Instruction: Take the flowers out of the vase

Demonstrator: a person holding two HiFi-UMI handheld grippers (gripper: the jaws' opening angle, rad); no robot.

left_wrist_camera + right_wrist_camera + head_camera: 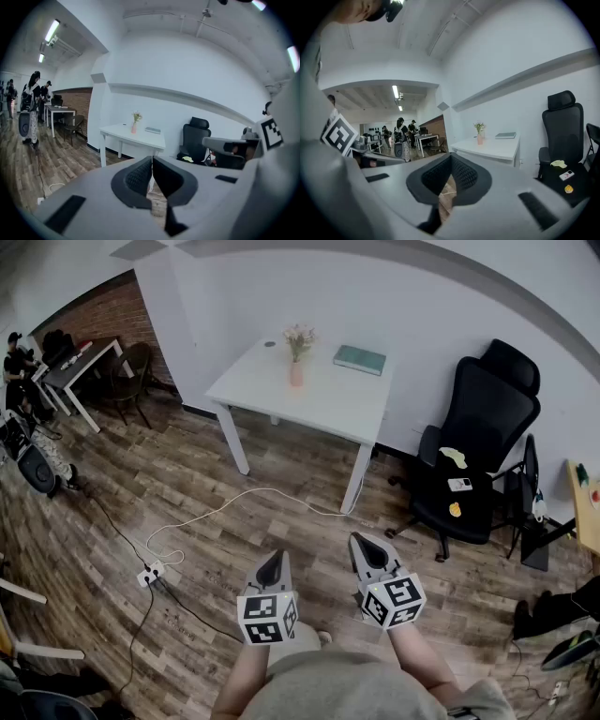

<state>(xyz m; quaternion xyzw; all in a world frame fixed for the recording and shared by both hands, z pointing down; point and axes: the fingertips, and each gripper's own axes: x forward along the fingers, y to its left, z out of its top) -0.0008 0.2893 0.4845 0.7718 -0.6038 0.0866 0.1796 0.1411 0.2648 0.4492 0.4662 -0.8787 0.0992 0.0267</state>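
I see soft, even indoor light, bright on the white wall (pixel 394 306) and bench (pixel 319 395), with only faint shadow beneath it. Ceiling tubes (pixel 52 30) glare in the left gripper view. Every view bows hard at the edges, the gripper views black-cornered; the flowers (pixel 299 337) look small and soft.

Well ahead of me, the vase (pixel 296 374) stands upright on the white table (pixel 328 404), on the far left part of the top, close to the wall. It is small, slim and pinkish. The flowers (pixel 299 335) sit in it: a small bunch of pale blooms on thin green stems, rising above its mouth and spreading a little, not yet taken out.
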